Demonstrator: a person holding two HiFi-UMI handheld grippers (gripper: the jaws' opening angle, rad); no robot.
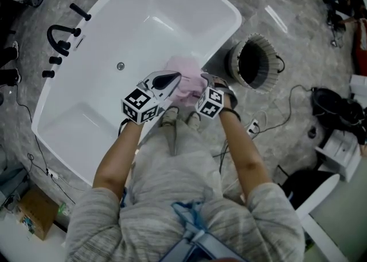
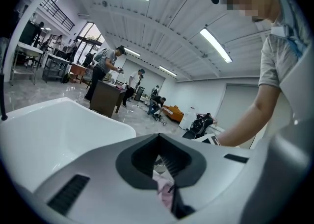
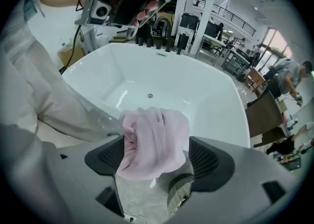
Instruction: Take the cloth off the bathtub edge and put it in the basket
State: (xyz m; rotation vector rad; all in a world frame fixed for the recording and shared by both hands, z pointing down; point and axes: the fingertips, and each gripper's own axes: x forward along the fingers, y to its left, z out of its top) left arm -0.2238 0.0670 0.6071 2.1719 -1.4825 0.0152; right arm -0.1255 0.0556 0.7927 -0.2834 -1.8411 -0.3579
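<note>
Right gripper (image 3: 157, 155) spread round cloth (image 3: 154, 137) on bathtub (image 3: 147, 71) edge; left gripper (image 1: 167, 80) closed; marble floor (image 1: 287, 54)

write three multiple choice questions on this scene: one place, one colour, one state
1. Where is the basket? A on the floor beside the bathtub B inside the bathtub C on the bathtub edge
2. What colour is the cloth? A blue B pink C green
3. How do the right gripper's jaws stand? A shut, empty B shut on the basket C apart, the cloth between them
Answers: 1 A, the head view shows it on the floor by the bathtub. 2 B, pink in every view. 3 C, its own view shows them wide apart with the cloth between.
</note>
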